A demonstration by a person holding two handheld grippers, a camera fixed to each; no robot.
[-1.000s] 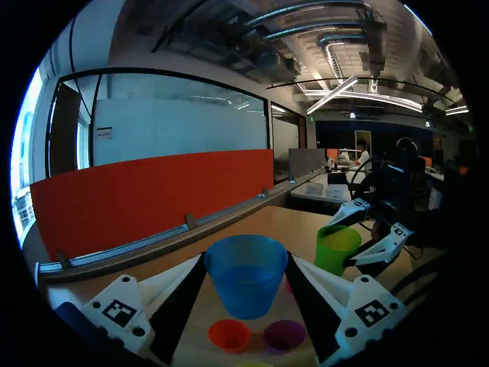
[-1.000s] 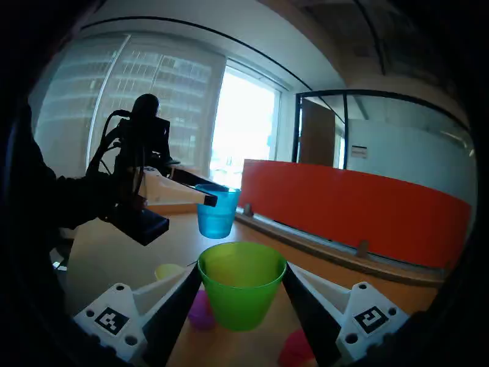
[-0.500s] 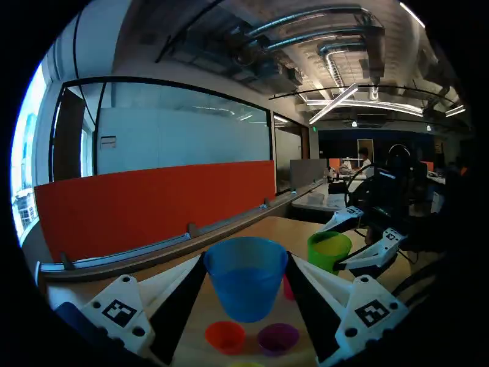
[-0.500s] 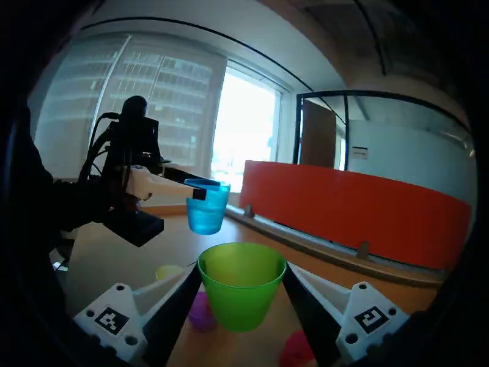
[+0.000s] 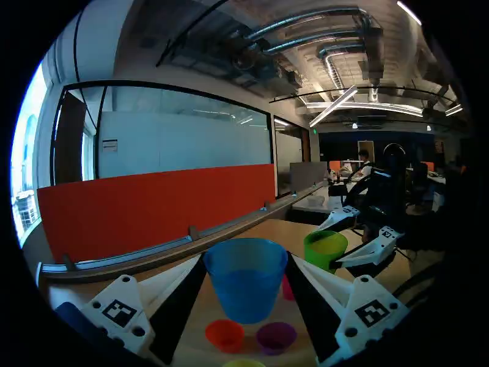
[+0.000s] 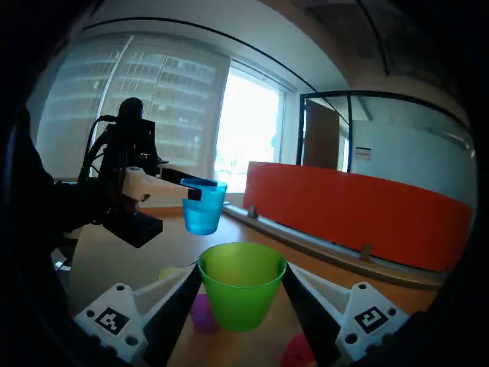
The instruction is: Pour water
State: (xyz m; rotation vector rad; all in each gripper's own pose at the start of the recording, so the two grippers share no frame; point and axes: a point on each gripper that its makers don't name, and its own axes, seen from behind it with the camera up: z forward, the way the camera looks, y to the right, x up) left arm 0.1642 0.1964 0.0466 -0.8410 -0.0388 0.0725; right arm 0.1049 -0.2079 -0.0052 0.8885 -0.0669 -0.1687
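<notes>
In the left gripper view my left gripper (image 5: pixel 246 276) is shut on a translucent blue cup (image 5: pixel 246 286) with water in its lower half, held upright above the wooden table (image 5: pixel 293 229). In the right gripper view my right gripper (image 6: pixel 242 287) is shut on an empty-looking green cup (image 6: pixel 242 282), also upright. The green cup (image 5: pixel 326 248) and the right gripper (image 5: pixel 342 244) show at the right of the left gripper view. The blue cup (image 6: pixel 202 206) and the left gripper (image 6: pixel 183 191) appear up left in the right gripper view, higher than the green cup.
Small orange (image 5: pixel 224 334), purple (image 5: pixel 276 337) and yellow-green (image 5: pixel 243 363) cups stand on the table below the blue cup; a pink one (image 6: pixel 297 352) lies near the green cup. An orange partition (image 5: pixel 153 205) runs along the table's far edge. A person (image 5: pixel 364 160) sits far off.
The blue cup has risen and drifted left in the right gripper view. In the left gripper view the green cup has slid slightly left and up. Both cups stay upright and gripped.
</notes>
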